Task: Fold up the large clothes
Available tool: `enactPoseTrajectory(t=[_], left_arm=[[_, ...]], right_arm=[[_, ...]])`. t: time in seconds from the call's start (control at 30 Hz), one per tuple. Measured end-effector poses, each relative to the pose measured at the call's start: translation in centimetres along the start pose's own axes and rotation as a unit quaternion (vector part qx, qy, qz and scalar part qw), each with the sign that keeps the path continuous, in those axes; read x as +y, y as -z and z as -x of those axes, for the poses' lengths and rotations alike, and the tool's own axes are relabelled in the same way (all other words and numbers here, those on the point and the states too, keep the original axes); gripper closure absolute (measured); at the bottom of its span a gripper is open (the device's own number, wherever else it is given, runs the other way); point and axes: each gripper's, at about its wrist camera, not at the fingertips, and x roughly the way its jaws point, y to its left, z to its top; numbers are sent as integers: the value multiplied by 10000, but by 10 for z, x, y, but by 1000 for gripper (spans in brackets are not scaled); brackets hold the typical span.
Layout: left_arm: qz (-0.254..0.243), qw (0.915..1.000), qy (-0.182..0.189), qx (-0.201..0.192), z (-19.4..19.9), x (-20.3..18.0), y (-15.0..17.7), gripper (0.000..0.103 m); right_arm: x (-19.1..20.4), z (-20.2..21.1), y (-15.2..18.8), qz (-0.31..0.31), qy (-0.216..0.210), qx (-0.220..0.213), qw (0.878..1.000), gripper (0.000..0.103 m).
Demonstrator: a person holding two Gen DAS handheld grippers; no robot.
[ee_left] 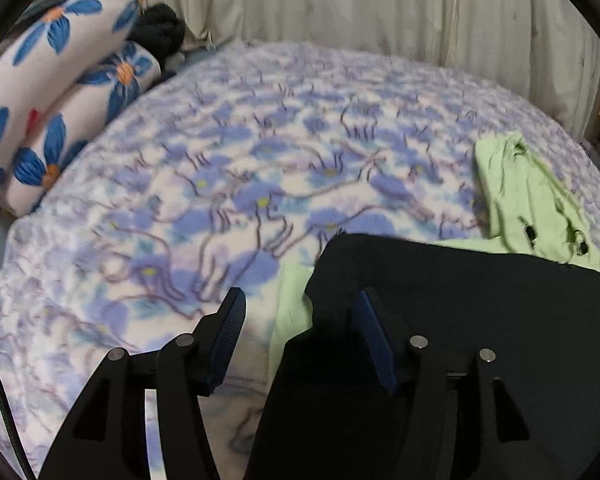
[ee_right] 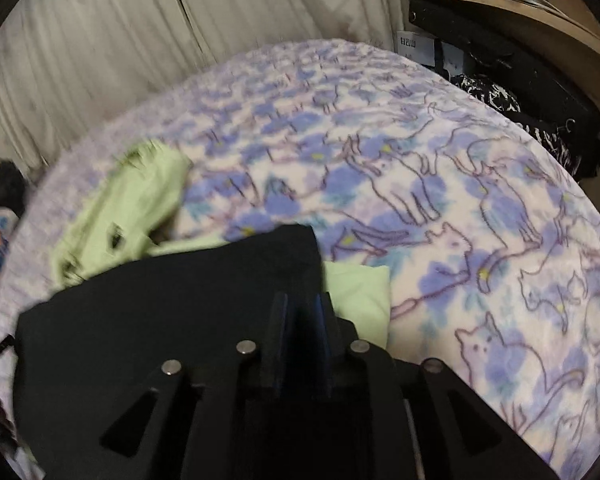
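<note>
Bedspread (ee_left: 260,152) first — blue-and-lilac cat print, filling both views, with a pale curtain (ee_left: 380,0) hanging behind it at twelve o'clock. On the spread lies a black garment (ee_left: 480,300), flat and folded, sitting at five o'clock in the left wrist view and at seven to eight o'clock in the right wrist view. Under and beyond it pokes a light green garment (ee_left: 532,200), crumpled, its edge also peeking out beside the black cloth's near corner. Now the left gripper (ee_left: 300,336): jaws released, standing well apart, the right-hand finger over the black cloth's edge, the left-hand finger over bare bedspread — nothing pinched between the blue pads (ee_left: 230,340). Over to the right gripper (ee_right: 300,340): its jaws sit close together with a narrow dark slot between them, right at the black garment's corner, and whether cloth is caught in that slot I cannot tell. Flowered pillows (ee_left: 60,92) are stacked at ten o'clock in the left view; a wooden shelf (ee_right: 540,20) with dark clutter under it sits at two o'clock in the right view.
</note>
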Motion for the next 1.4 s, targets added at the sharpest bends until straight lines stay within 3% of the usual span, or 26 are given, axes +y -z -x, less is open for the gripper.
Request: enactPoseTrajectory(t=[0.13, 0.33, 0.47, 0.53, 0.63, 0.7, 0.77, 0.83, 0.93, 1.03, 1.2, 1.33, 1.4], left_arm=[[-248, 9990, 358, -58, 26, -22, 5, 46], [-545, 9942, 874, 313, 26, -80, 18, 46], [-835, 9930, 755, 354, 6, -115, 29, 46], [-905, 9930, 619, 441, -10, -123, 31, 46], [-871, 9939, 475, 481, -30, -122, 26, 44], [-951, 9947, 211, 327, -39, -114, 18, 41], [-906, 9954, 108, 305, -47, -103, 12, 26], [-752, 9967, 51, 293, -53, -89, 6, 26], [-483, 9982, 28, 346, -58, -71, 2, 26], [-288, 9988, -15, 392, -54, -61, -2, 27], [-485, 9984, 194, 200, -12, -64, 10, 27], [-592, 9970, 444, 216, 29, -72, 38, 27], [-491, 9953, 781, 294, 50, -77, 60, 27]], right_arm=[[47, 8, 7, 433, -441, 105, 9980, 88], [142, -10, 38, 1192, -1036, 475, 9863, 87], [181, -37, 53, 1497, -1102, 537, 9811, 88], [182, -53, 52, 1483, -844, 487, 9841, 88], [154, -70, 35, 1121, -507, 302, 9919, 88], [123, -77, 19, 920, -94, 132, 9956, 89], [80, -84, 3, 644, 572, 101, 9962, 89], [47, -88, -4, 402, 915, 134, 9949, 89], [4, -83, -7, -41, 632, 219, 9978, 99], [6, -71, -5, -6, 733, 206, 9971, 95], [34, -33, 15, -74, -24, 187, 9998, 93], [71, -3, 46, 26, -647, 194, 9977, 78], [96, 12, 68, 153, -1043, 288, 9940, 76]])
